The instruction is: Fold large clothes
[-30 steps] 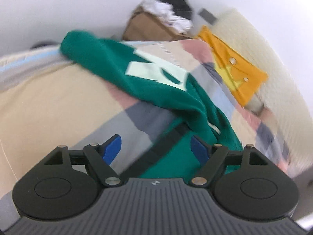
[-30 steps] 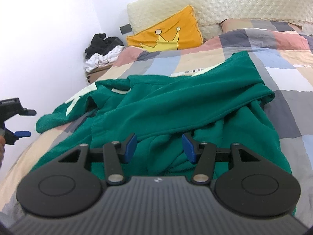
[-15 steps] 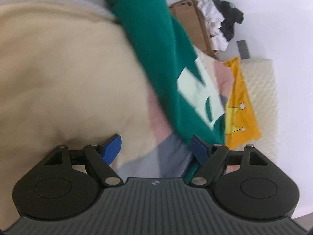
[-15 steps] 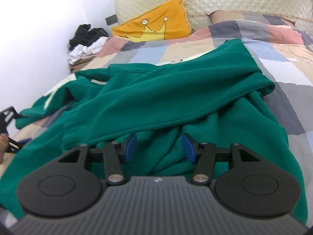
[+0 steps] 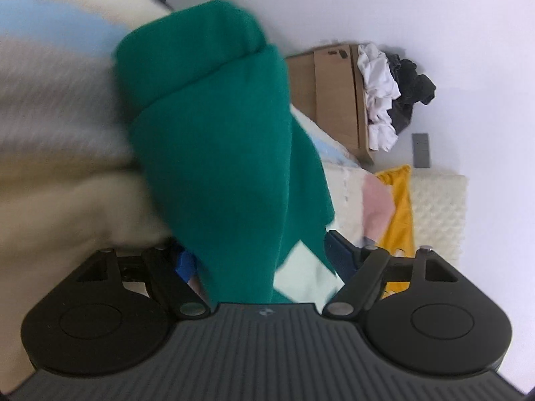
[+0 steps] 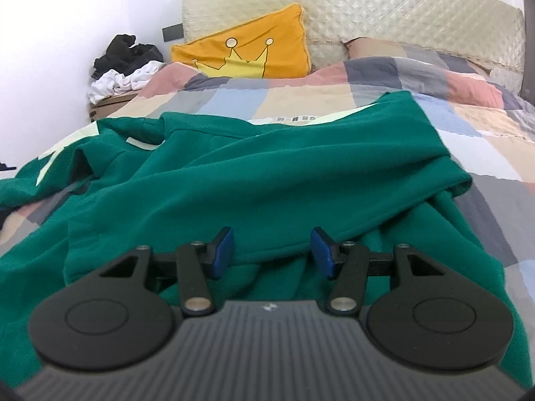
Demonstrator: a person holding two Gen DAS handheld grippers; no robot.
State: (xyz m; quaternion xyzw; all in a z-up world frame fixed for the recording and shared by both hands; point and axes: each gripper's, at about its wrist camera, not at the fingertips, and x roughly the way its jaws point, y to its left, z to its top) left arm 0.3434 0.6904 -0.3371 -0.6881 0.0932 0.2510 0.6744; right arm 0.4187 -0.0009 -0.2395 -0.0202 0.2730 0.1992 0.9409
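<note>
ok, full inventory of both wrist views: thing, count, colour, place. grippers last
green garment: 1, green with pale patches, spread crumpled across the near half of the bed; one sleeve-like part runs between the left gripper's fingers
bedcover: 1, patchwork of pink, grey, blue, beige, covering the bed
cushion: 1, orange with a crown print, leaning on the headboard
headboard: 1, cream, quilted, at the far end of the bed
cardboard box: 1, brown, beside the bed by the wall
clothes pile: 1, white and black, on top of the box
left gripper: 1, black with blue pads, open, sleeve between the pads
right gripper: 1, black with blue pads, open, over the garment
</note>
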